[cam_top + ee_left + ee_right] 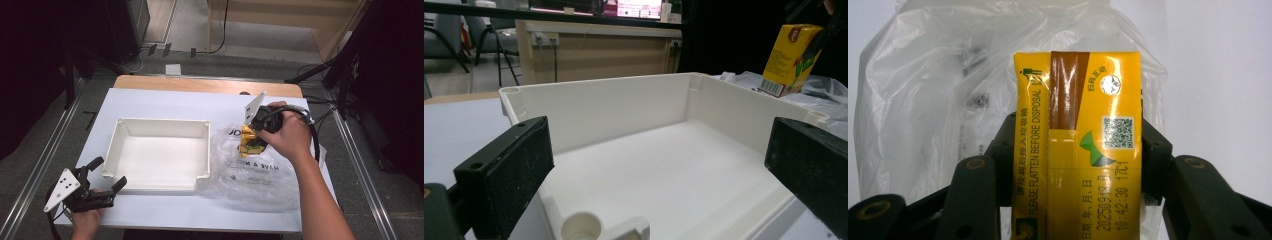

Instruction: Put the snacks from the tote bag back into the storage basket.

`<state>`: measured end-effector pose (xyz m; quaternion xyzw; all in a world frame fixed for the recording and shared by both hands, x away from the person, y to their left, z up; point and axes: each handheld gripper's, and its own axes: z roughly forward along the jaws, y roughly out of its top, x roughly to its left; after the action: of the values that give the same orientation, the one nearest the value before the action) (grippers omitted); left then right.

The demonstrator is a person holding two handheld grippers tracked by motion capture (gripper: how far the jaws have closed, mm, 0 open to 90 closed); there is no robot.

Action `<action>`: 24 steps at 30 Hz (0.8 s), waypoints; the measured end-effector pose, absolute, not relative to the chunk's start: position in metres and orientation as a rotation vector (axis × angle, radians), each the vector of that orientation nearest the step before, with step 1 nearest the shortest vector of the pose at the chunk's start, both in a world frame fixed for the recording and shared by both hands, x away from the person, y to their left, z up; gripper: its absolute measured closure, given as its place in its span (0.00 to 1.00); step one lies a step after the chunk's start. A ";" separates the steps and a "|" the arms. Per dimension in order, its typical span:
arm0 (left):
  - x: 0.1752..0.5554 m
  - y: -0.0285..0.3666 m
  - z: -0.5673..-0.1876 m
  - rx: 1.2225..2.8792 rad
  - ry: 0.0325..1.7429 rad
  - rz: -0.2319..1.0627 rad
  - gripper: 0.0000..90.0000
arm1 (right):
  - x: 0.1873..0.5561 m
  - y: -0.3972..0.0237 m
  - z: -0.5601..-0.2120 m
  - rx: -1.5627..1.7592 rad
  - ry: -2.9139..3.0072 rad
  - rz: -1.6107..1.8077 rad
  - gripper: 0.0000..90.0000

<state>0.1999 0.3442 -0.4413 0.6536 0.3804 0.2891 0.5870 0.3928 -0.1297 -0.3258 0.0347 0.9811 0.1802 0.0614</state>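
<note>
A yellow drink carton [247, 136] hangs just above a crumpled clear plastic bag [250, 175] at the table's right, with my right gripper [254, 145] shut on it. In the right gripper view the carton [1078, 150] stands between the black fingers [1003, 150], and the bag [923, 100] lies behind it. An empty white tray [162, 121] sits mid-table. My left gripper [107, 173] stands open at the tray's near left corner, nothing between its fingers. The left gripper view looks past its fingers [504, 170] into the tray [624, 105] and shows the carton [788, 60] at the far right.
The white table top [150, 100] has a wooden strip [200, 84] along its far edge. The bag [824, 92] lies against the tray's right side. Beyond the table are floor, cables and dark stands.
</note>
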 end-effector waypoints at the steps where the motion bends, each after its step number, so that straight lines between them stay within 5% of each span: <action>1: 0.200 0.344 -0.441 1.523 0.887 0.674 0.00 | 0.393 -0.130 -0.326 0.105 2.967 0.545 0.58; 24: 0.200 0.344 -0.441 1.522 0.887 0.673 0.00 | 0.394 -0.108 -0.316 0.050 2.967 0.588 0.58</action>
<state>0.1999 0.3441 -0.4413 0.6530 0.3807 0.2890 0.5875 0.3938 -0.1084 -0.3159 0.0167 0.9791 0.1939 0.0585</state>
